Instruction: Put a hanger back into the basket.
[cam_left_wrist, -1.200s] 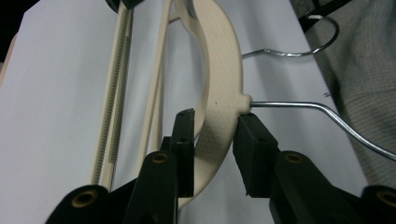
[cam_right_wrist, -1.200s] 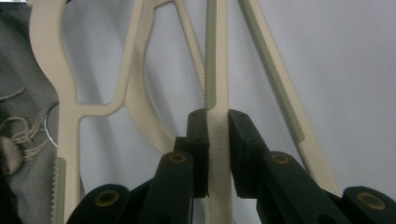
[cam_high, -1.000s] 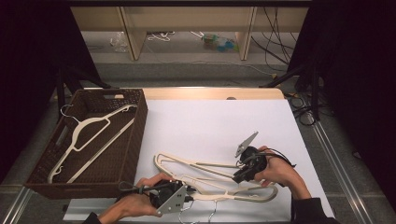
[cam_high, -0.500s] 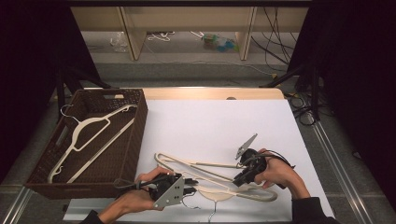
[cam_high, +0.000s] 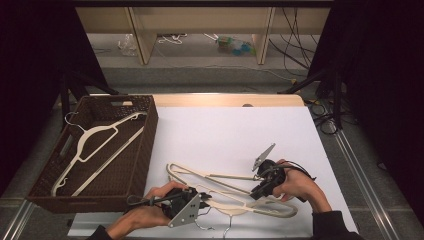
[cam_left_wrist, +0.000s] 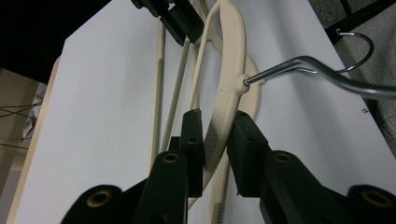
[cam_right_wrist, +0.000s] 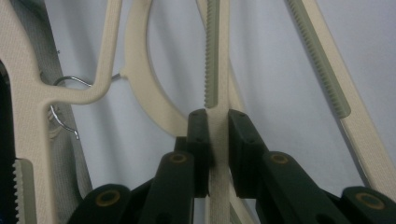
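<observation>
One hanger (cam_high: 95, 150) already lies in the basket (cam_high: 145, 145); two wait on the counter (cam_high: 225, 135) — my left hand-held gripper (cam_left_wrist: 217, 133) and right hand-held gripper (cam_right_wrist: 218, 135) each pinch a cream hanger (cam_high: 225, 192).

lower centre of the frame, two cream hangers (cam_high: 225, 192) lie tangled on the white table (cam_high: 230, 135). left gripper (cam_high: 196, 196) sits on their lower edge, right gripper (cam_high: 259, 190) on their right end. at left, a brown basket (cam_high: 145, 145) holds another hanger (cam_high: 95, 147).

Bare white table (cam_high: 235, 135) beyond the hangers (cam_high: 220, 182), wicker basket (cam_high: 145, 145) blocking left
</observation>
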